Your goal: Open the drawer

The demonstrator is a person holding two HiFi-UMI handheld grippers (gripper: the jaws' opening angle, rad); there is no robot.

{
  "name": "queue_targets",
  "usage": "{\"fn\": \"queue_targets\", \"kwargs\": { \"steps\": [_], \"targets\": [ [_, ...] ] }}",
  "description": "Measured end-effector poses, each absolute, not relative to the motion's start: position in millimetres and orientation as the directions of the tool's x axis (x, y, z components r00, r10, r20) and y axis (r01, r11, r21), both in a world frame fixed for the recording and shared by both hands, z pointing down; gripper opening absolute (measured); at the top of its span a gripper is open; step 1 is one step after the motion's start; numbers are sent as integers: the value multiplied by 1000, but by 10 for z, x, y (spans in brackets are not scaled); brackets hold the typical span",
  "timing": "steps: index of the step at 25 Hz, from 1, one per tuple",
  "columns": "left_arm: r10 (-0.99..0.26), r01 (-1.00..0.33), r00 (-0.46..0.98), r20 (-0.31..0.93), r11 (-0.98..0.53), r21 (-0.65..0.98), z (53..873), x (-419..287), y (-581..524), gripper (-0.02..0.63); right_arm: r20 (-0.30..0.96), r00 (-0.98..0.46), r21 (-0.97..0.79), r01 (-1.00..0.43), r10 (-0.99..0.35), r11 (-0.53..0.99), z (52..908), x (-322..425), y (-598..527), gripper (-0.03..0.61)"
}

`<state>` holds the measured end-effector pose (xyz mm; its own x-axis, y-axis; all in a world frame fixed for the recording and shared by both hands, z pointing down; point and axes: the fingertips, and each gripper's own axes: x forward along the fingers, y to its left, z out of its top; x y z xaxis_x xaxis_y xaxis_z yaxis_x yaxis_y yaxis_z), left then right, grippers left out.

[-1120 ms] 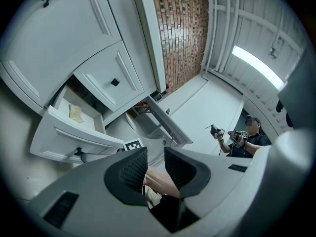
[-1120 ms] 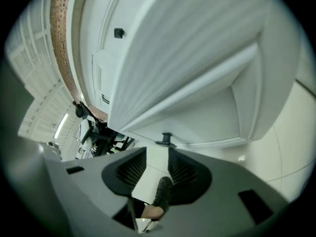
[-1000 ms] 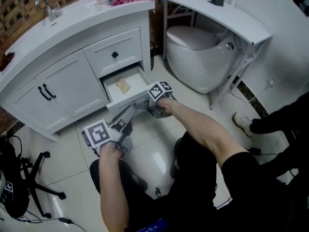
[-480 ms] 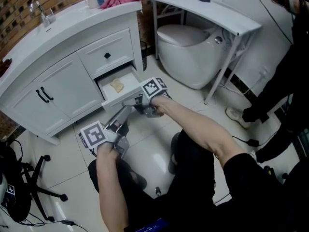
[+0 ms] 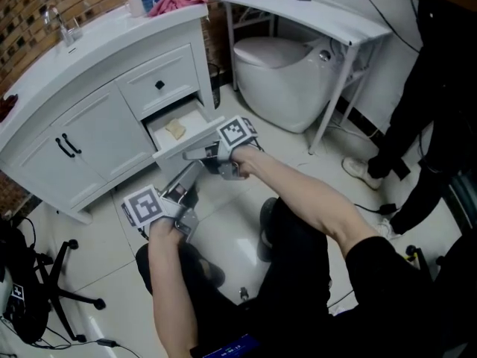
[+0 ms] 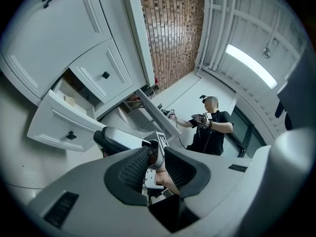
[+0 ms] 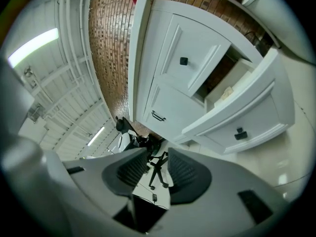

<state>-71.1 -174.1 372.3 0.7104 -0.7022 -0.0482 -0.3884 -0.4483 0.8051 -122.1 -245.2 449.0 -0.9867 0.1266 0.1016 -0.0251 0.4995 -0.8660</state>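
**Head view.** A white wooden vanity cabinet (image 5: 97, 118) stands against a brick wall. Its lower white panelled drawer (image 5: 179, 143) is pulled out, and a small beige lump (image 5: 175, 128) lies inside. The right gripper (image 5: 195, 155) points at the drawer front, just beside it. The left gripper (image 5: 192, 176) lies just below the right gripper.

**Left gripper view.** The jaws of the left gripper (image 6: 157, 168) stand a little apart and hold nothing. The open drawer (image 6: 57, 125), with its small square black knob (image 6: 71, 135), lies to the upper left, apart from them.

**Right gripper view.** The jaws of the right gripper (image 7: 158, 174) are parted by a narrow gap and are empty. The drawer (image 7: 256, 115) projects from the cabinet at upper right, clear of the jaws.
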Motion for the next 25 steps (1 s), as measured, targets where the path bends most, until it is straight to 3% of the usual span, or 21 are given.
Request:
{"fn": "queue_targets", "kwargs": {
  "steps": [20,25],
  "targets": [
    [-666,-393,745,-28,-473,789,3718,-477,-1219,106,97,-991,-838,-29,96,545,4353,-1028,-1850,153],
    [-650,-338,758,-57,-465,818,3740,-379,-1073,107,82,-993,-837,-22,86,547,4307,-986,-1693,153]
  ]
}}
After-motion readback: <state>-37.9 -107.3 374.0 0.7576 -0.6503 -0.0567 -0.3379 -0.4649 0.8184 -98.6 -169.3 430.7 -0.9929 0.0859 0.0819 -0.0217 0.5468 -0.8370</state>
